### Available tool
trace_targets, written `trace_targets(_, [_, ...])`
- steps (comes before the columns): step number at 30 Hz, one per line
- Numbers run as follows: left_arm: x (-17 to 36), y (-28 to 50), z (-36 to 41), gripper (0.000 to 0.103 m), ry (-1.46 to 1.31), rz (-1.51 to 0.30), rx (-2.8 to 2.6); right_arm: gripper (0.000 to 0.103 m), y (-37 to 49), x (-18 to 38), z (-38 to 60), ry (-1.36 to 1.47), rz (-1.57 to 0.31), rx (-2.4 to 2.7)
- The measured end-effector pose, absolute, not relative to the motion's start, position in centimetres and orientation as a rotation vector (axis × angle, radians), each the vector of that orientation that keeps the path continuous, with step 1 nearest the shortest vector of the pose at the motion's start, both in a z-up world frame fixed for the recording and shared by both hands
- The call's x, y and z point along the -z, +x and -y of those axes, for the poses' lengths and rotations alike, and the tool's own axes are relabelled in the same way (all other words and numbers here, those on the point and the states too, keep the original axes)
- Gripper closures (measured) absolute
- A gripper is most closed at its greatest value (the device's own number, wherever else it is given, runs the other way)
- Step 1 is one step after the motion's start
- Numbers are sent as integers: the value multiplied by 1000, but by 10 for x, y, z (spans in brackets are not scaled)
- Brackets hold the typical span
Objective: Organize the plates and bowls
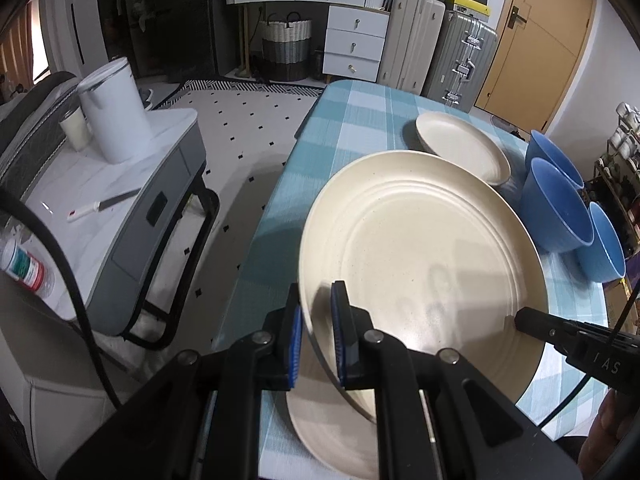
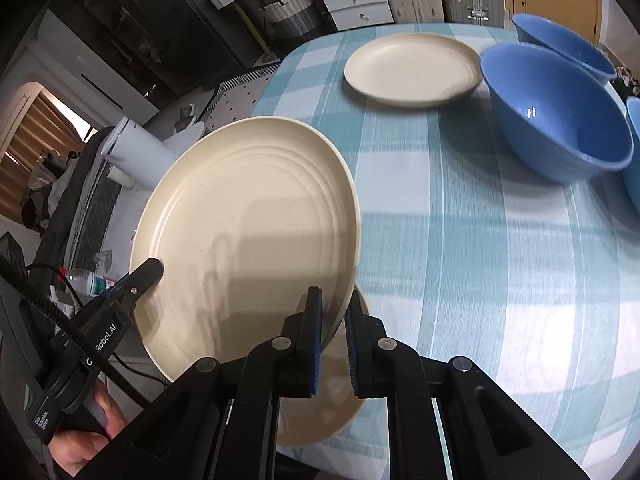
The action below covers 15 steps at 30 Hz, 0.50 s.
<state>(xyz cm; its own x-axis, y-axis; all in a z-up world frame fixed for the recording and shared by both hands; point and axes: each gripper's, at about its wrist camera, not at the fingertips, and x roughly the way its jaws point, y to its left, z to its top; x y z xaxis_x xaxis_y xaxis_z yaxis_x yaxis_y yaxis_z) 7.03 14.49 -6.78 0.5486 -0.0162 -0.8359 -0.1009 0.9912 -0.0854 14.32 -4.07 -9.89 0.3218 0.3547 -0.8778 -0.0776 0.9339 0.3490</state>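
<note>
A large cream plate (image 1: 420, 248) is held tilted above the surface (image 1: 348, 120), which is covered by a teal-and-white checked cloth. The left tongs (image 1: 316, 336) are closed on the plate's rim at its left edge, one blue-padded finger above the rim and one below; the right tongs (image 2: 334, 340) are likewise closed on the rim at the opposite, right-hand edge. In the right wrist view the left tongs appear as a black tip (image 2: 148, 270) touching the plate's (image 2: 248, 236) far rim; in the left wrist view the right tongs appear in the same way at the plate's right edge (image 1: 524, 318). Directly beneath the lifted plate, near the front edge of the surface, lies a second cream plate (image 1: 320, 428), flat and only partly visible under the tongs (image 2: 316, 412). A third cream plate (image 1: 464, 146) lies flat toward the far end of the surface (image 2: 414, 68), well apart from the held one. Three blue bowls stand upright along the right side: the far bowl (image 1: 554, 156), the middle bowl (image 1: 556, 208) just beside the third plate, and the near bowl (image 1: 604, 248), which is cut by the frame edge in the right wrist view. The middle bowl (image 2: 556, 120) shows an empty interior. To the left of the surface stands a side cart (image 1: 120, 208) carrying a white kettle (image 1: 116, 112) and a knife (image 1: 104, 204). Drawers (image 1: 356, 44) and suitcases (image 1: 440, 48) line the back wall.
</note>
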Motion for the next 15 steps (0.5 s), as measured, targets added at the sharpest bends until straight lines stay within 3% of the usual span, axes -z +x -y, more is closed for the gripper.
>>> trace_targets(15, [95, 34, -145, 91, -112, -1055, -51, 93, 105, 121, 34, 216, -1277, -295])
